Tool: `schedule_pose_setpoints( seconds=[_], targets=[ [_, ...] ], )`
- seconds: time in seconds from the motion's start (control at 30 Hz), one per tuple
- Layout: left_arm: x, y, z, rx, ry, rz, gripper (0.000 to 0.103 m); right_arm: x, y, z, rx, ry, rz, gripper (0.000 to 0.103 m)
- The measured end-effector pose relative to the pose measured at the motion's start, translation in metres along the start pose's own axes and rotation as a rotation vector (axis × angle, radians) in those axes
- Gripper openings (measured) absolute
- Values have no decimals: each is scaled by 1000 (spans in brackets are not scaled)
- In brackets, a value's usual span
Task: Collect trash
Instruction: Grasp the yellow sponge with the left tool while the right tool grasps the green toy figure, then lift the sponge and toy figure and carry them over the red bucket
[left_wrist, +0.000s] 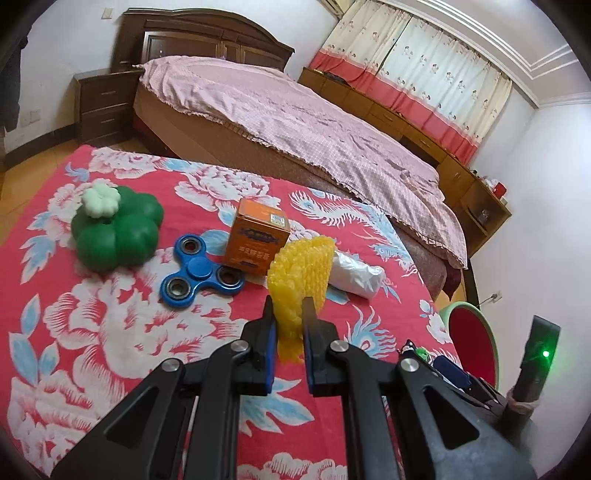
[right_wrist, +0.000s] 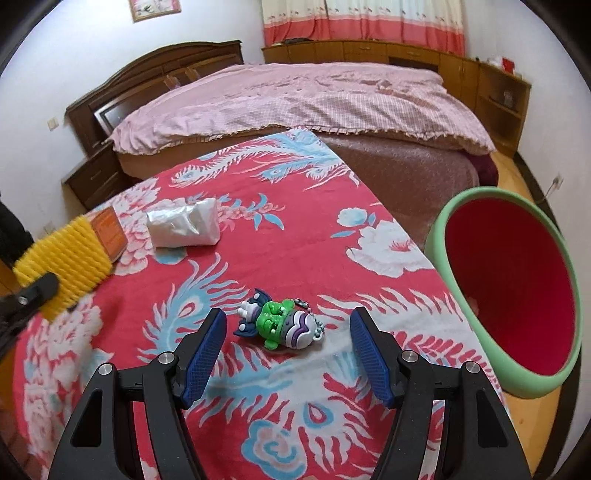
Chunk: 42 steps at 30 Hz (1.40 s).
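Holding: I am gripping the yellow foam wrap (left_wrist: 300, 280) in the left gripper (left_wrist: 288, 314), jaws clamped tight on it, lifted off the red cloth (left_wrist: 110, 332).
Right gripper (right_wrist: 288, 325): I am hovering it wide open and empty over the toy keychain (right_wrist: 279, 325).
Bin (right_wrist: 443, 236): standing beside the table; no trash visible inside.
Remaining: I am judging the white plastic wad (right_wrist: 183, 227) still uncollected.

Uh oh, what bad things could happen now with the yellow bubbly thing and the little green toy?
1. The left gripper pinches only the bottom edge of the floppy yellow bubble wrap, so it might slip out on the way to the bin.
2. The right gripper, jaws open, sits around the green toy keychain. That looks like a toy, not trash, and could get binned by mistake.
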<state>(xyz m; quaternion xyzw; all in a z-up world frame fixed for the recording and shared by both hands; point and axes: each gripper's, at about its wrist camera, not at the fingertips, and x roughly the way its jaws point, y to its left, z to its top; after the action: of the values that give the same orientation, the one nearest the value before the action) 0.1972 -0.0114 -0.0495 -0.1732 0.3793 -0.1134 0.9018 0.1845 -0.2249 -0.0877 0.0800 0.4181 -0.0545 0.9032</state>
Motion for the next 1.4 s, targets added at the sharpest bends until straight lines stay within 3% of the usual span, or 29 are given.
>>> schedule_pose_setpoints(
  seconds=[0.07,0.2,0.53,0.8,1.4],
  targets=[
    [-3,0,-2,-3,-1,2,11,0,-2,0,-9,0,-24,46],
    [-7,-1,-7,-9,2,3,11,-5,-12,0,20,21,15,35],
    [-25,-10,-21,-1,5,-9,11,-33,-22,-19,47,13,82,35],
    [-45,-26,-26,23,-8,-39,11,-78,-32,-29,68,-55,115,35],
    [-52,-106,-33,142,18,-147,11,-138,-93,-30,165,-179,79,35]
  ],
)
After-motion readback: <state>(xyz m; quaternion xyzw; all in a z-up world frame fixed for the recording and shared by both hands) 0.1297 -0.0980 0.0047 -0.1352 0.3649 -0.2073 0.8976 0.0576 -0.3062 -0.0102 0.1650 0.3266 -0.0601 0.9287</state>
